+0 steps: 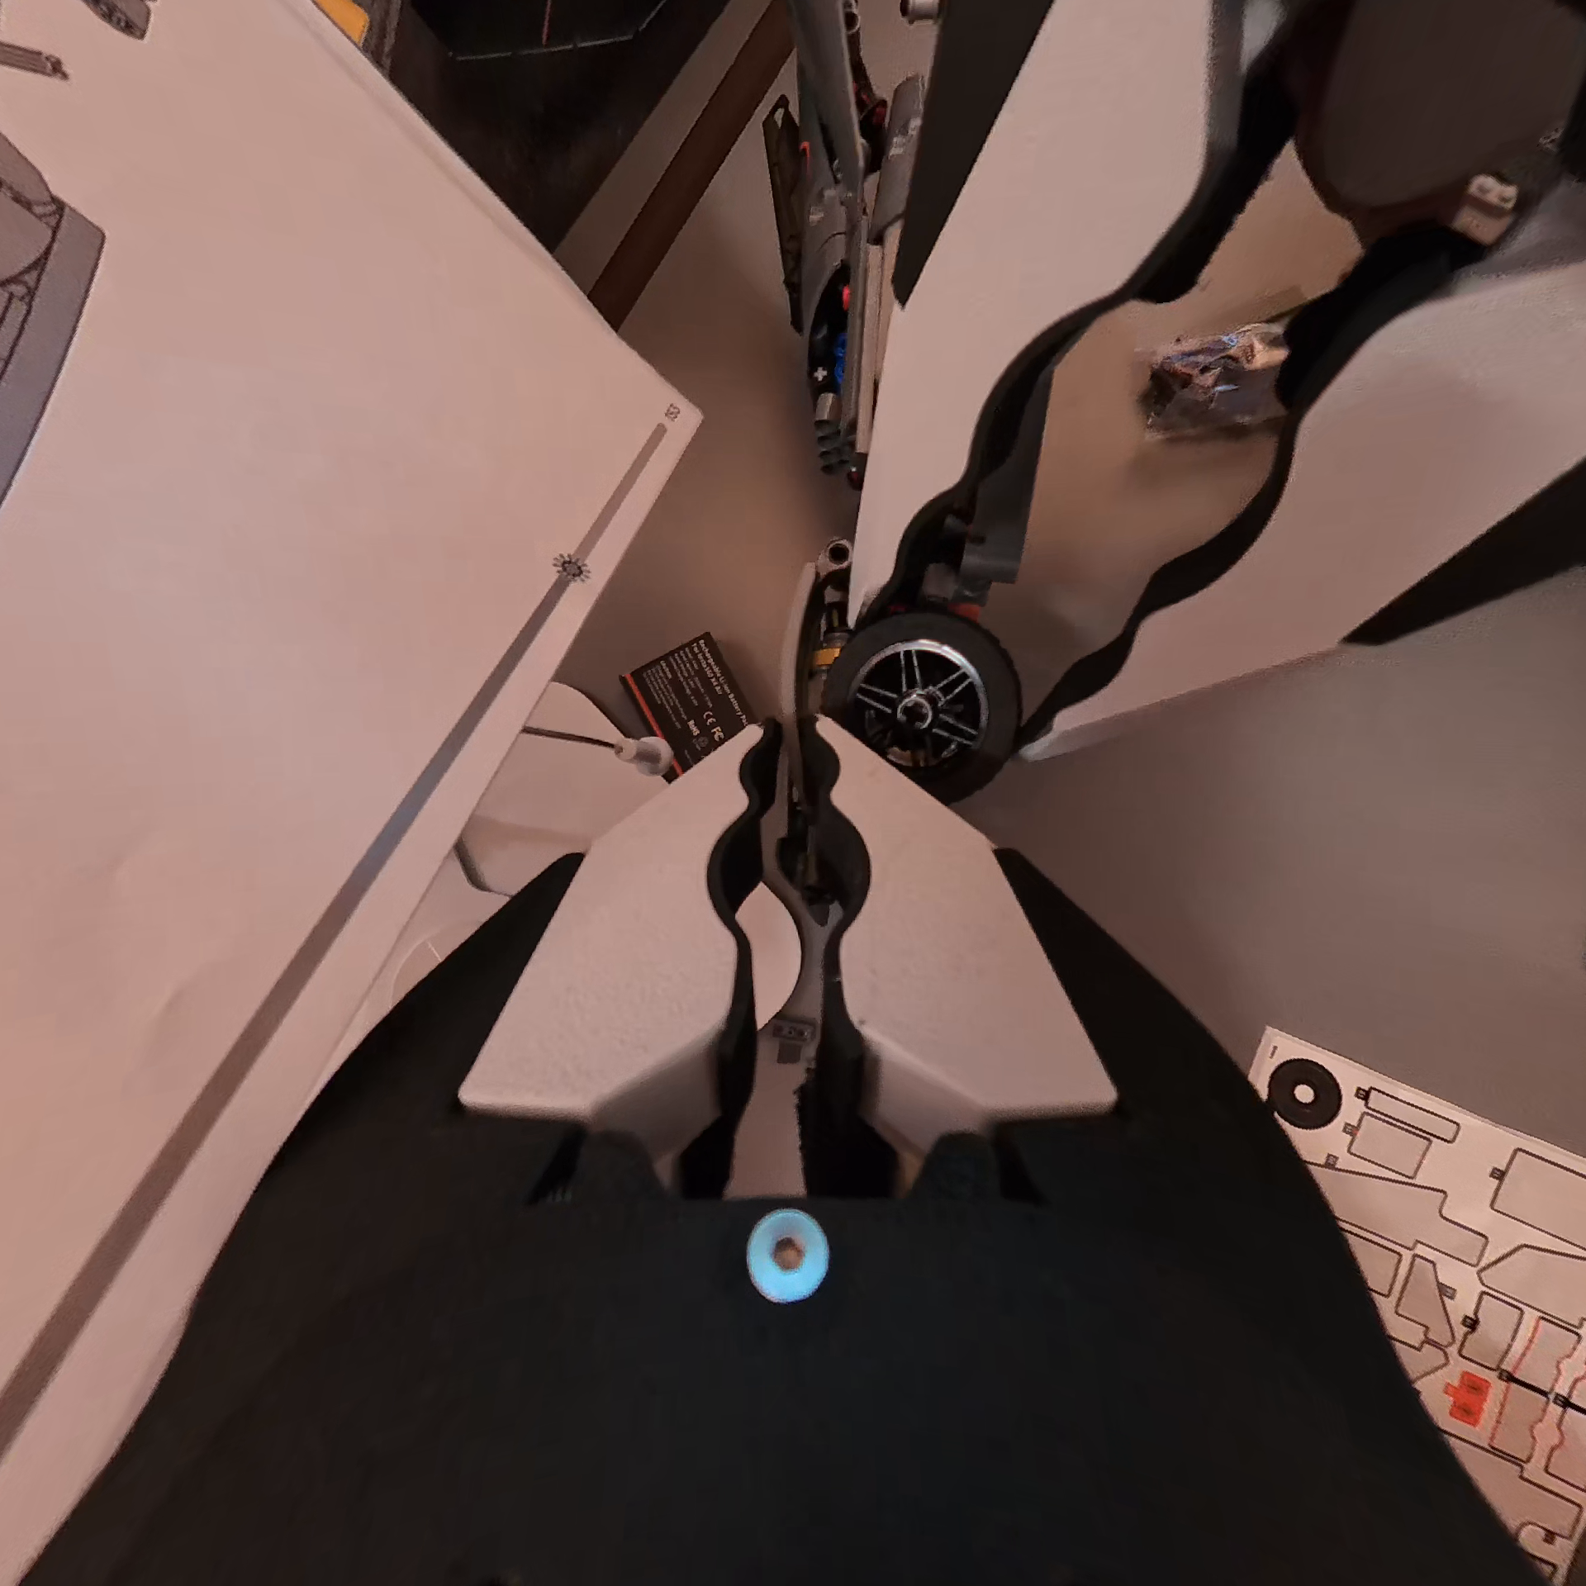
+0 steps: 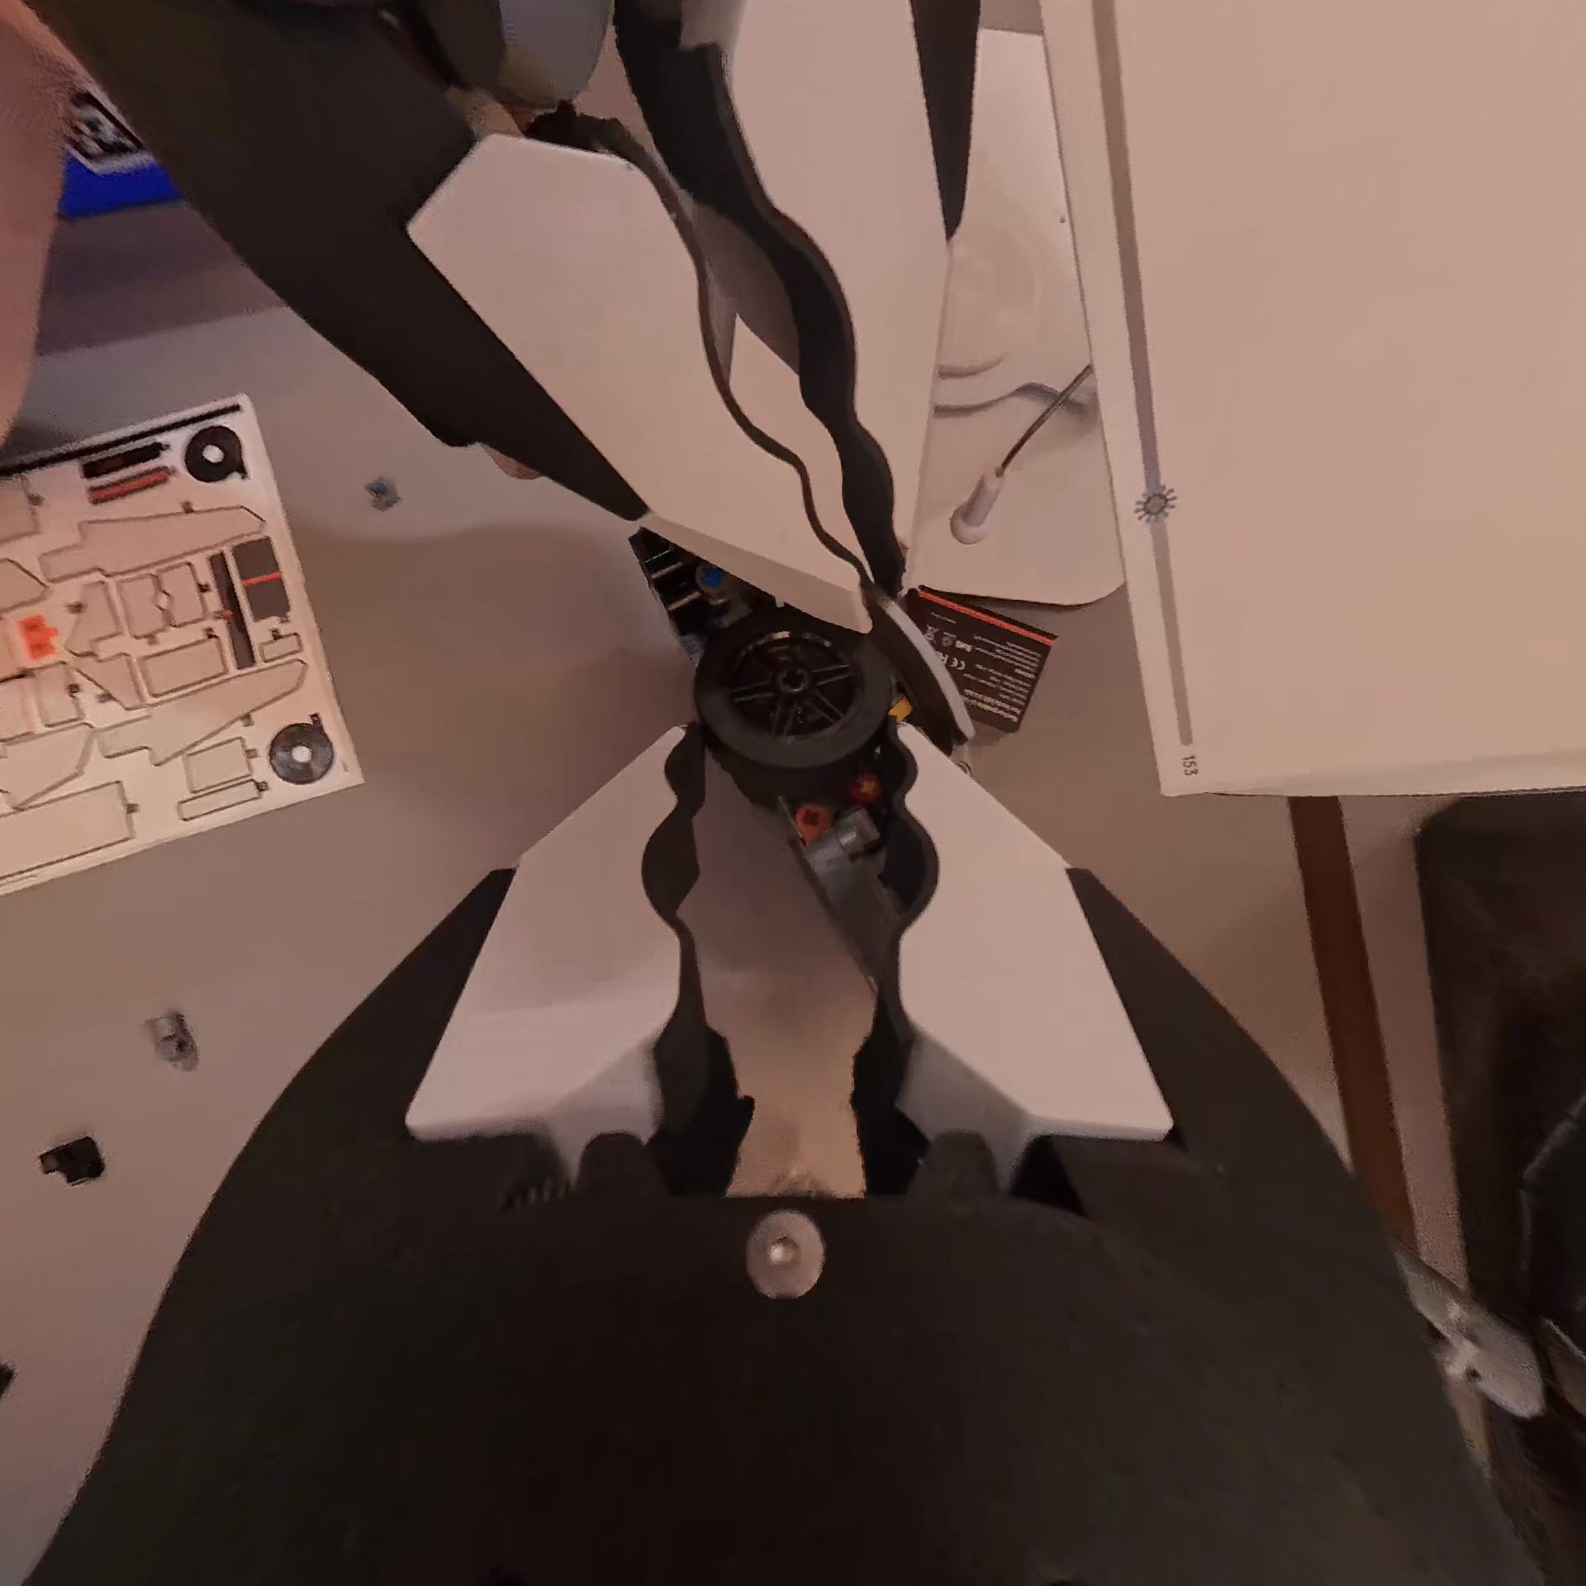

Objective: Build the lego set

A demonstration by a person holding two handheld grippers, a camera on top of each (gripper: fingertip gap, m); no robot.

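The left gripper (image 1: 794, 729) clamps a thin white panel (image 2: 931, 678) beside the wheel (image 2: 789, 691). The right gripper (image 2: 794, 747) grips the model (image 2: 845, 867), jaws narrow, above the table (image 2: 481, 858).

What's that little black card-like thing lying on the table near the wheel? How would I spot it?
Find the big white instruction booklet on the table. Just off its lower corner, beside the model's black wheel, lies a small flat black rectangular pack. Its red edge stripe and small white print set it apart from the sticker sheet.
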